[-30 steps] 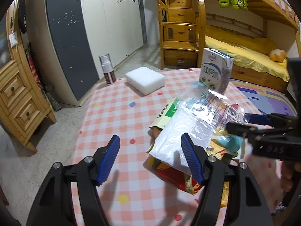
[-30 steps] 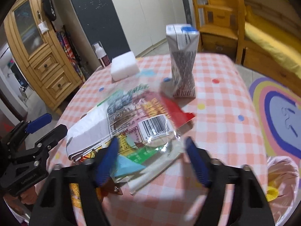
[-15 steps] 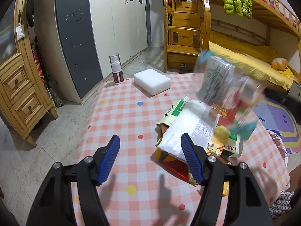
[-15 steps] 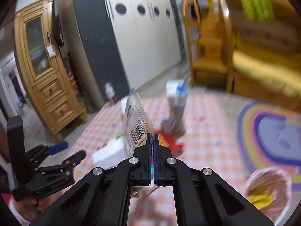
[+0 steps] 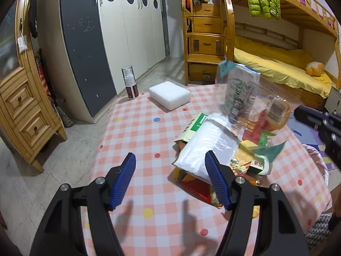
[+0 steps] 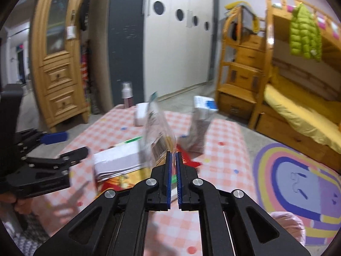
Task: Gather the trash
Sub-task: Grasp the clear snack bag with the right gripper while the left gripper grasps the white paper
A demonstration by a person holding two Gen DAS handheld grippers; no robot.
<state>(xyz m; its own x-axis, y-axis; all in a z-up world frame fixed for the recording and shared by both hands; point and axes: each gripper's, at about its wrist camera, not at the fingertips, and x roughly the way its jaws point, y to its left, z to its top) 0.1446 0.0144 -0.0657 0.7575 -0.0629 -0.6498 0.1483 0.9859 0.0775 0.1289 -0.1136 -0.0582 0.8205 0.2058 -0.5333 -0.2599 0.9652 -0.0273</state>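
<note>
We are holding the right gripper (image 6: pixel 174 166) above the bench (image 5: pixel 136 132), and its jaws are clamping the edge of a clear plastic wrapper (image 6: pixel 158 132), which is hanging in the air over the pile of trash (image 5: pixel 211 147). We are keeping the left gripper (image 5: pixel 170 181) low over the checked cloth with its jaws wide apart and gripping nothing. A milk carton (image 6: pixel 200 123) is standing behind the pile.
</note>
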